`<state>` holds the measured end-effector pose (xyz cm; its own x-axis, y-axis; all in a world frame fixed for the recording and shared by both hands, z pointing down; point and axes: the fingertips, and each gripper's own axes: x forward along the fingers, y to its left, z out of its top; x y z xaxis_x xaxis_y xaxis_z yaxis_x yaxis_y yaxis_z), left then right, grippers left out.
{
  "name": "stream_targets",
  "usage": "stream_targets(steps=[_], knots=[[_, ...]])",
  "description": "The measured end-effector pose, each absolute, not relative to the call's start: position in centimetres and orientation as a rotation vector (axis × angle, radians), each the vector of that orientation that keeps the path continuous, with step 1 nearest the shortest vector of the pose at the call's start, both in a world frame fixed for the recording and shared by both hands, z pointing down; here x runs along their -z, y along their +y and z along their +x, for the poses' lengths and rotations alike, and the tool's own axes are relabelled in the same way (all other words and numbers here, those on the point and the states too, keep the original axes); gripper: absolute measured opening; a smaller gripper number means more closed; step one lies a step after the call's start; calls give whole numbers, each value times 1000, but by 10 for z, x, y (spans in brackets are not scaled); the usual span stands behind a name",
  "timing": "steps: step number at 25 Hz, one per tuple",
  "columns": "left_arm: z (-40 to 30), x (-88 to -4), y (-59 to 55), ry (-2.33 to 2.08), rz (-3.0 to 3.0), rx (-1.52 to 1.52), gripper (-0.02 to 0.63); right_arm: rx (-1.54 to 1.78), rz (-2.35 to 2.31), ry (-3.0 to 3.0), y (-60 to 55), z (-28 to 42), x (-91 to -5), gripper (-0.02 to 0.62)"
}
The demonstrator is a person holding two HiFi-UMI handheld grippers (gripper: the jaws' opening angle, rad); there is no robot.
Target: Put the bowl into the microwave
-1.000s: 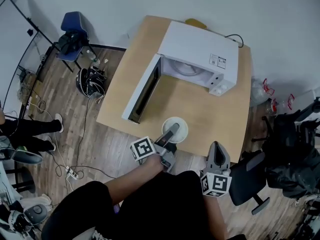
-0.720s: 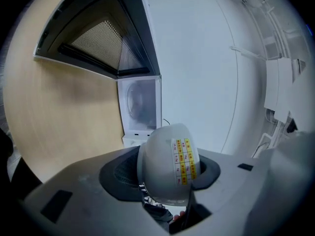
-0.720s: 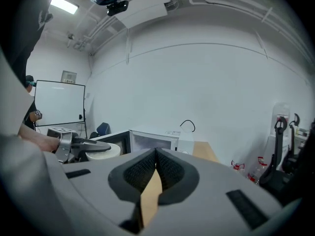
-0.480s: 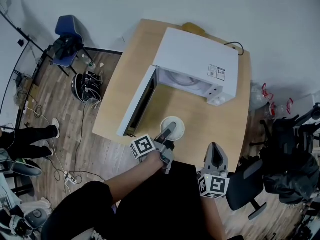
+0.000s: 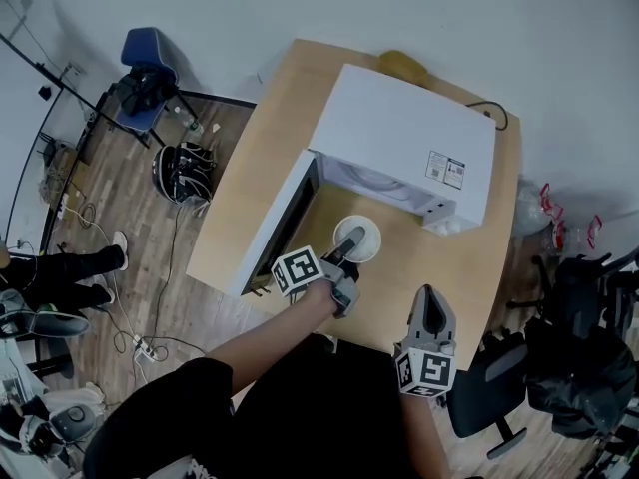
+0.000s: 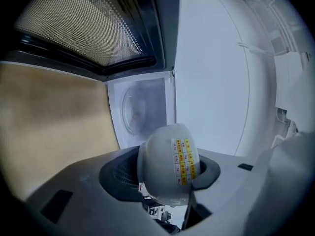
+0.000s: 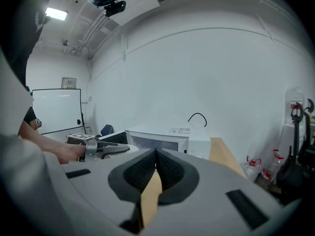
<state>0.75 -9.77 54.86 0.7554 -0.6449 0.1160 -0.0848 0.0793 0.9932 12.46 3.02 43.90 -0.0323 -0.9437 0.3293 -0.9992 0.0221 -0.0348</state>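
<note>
Bowl: we are gripping the white bowl [image 5: 368, 245] [image 6: 162, 154] with the left gripper [image 5: 350, 238] [image 6: 166, 173], just before the microwave's [image 5: 404, 138] open mouth and not yet inside it. We cannot tell whether it is touching the table [image 5: 262, 158].
Bowl's pose: in the left gripper view it is lying tilted on its side, with a sticker [image 6: 183, 162] of yellow squares facing the camera.
Left jaws: they are standing partly apart, and their dark pads [image 6: 119, 173] are pressing on the bowl from both sides.
Microwave: it is sitting on the table's far part. In the left gripper view we are looking into its cavity, where the round turntable [image 6: 134, 108] is showing ahead of the bowl.
Door: the door [image 5: 283, 223] [image 6: 83, 26] is hanging wide open, just beside the bowl on its left.
Right gripper: we are keeping the right gripper [image 5: 431, 312] [image 7: 155, 167] at the table's near edge, well apart from the bowl. Its jaws are pressing together with nothing between them.
Cable: a black cable [image 5: 491, 113] [image 7: 198, 118] is looping behind the microwave.
Room: a blue chair [image 5: 148, 50] is standing by the far wall on the left and a black chair [image 5: 479, 399] near the table's right corner. A whiteboard [image 7: 55, 109] is showing in the right gripper view.
</note>
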Motion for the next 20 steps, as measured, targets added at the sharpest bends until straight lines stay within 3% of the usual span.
stream_targets(steps=[20], knots=[[44, -636, -215, -749, 1448, 442, 207, -494, 1881, -2121, -41, 151, -476, 60]])
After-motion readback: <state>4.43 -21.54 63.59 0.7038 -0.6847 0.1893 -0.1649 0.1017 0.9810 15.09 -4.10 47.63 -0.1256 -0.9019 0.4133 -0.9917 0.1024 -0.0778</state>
